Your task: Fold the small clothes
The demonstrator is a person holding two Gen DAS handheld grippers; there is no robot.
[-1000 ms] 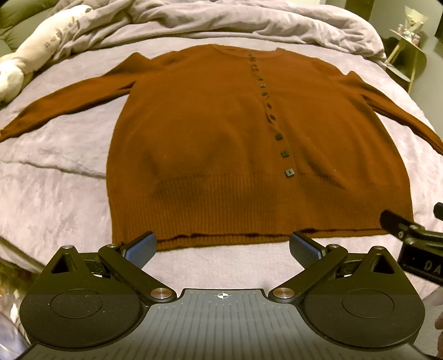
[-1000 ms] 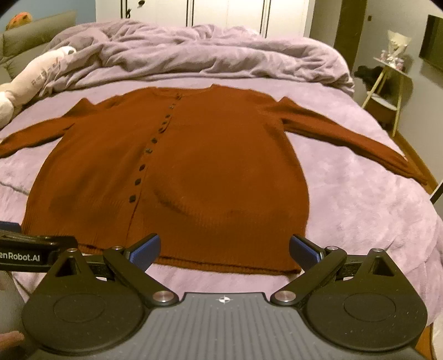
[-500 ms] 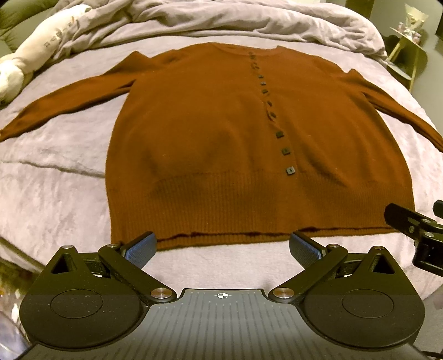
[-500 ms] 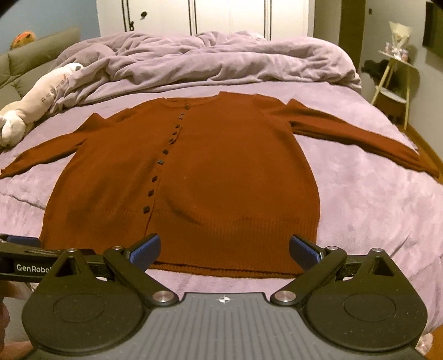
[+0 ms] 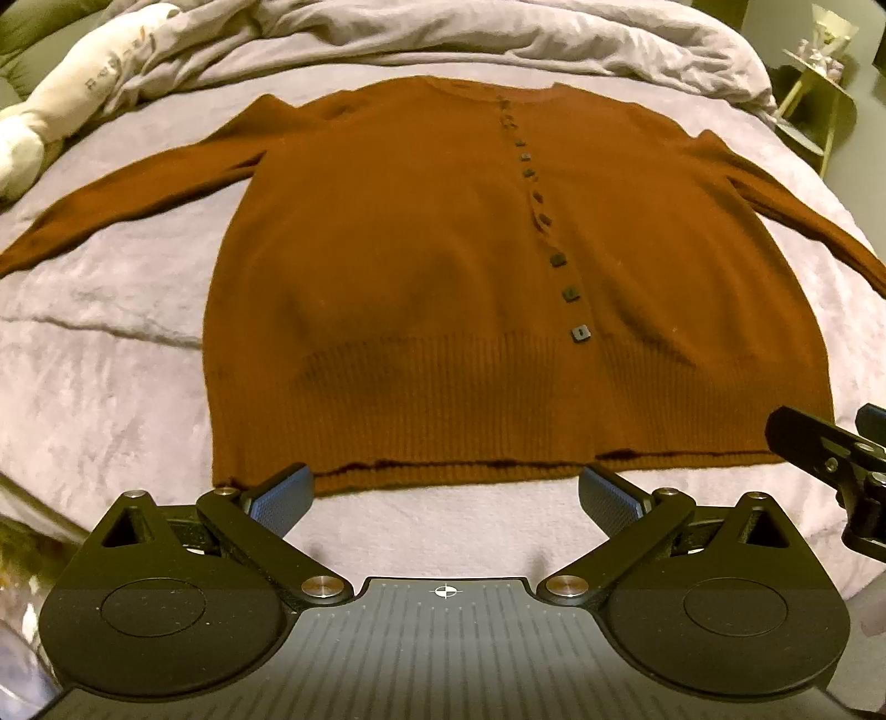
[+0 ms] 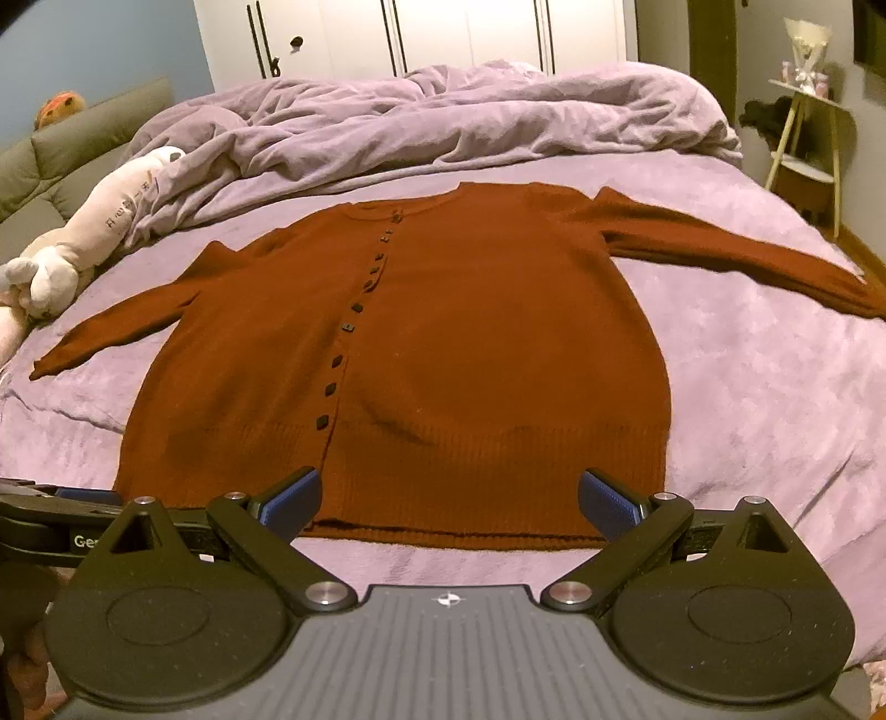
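Left wrist view, item one: a bed [image 5: 99,399] covered in lilac plush fabric, on which everything else is laid. Item two: a crumpled lilac duvet [image 6: 443,122], heaped along the far side of the bed. Item three: a rust-brown knitted cardigan [image 5: 443,249], spread flat and face up at the middle of the bed, buttoned shut, both sleeves stretched outward to the sides, the ribbed hem [image 5: 443,410] turned toward the cameras. Item four: a white wardrobe [image 6: 421,33], seen in the right wrist view behind the bed. Item five: a long cream plush toy [image 6: 88,232], laid at the left edge of the bed beside the duvet. Item six: a small side table [image 6: 803,144], set to the right of the bed. Item seven: the left gripper [image 5: 446,498], held just short of the hem, its blue-padded fingers [image 5: 282,495] spread wide with nothing between them. Item eight: the right gripper [image 6: 448,501], likewise held near the hem toward the cardigan's right half, jaws parted wide and nothing grasped. Item nine: a row of dark square buttons [image 5: 580,332], running from neckline down to the ribbing.
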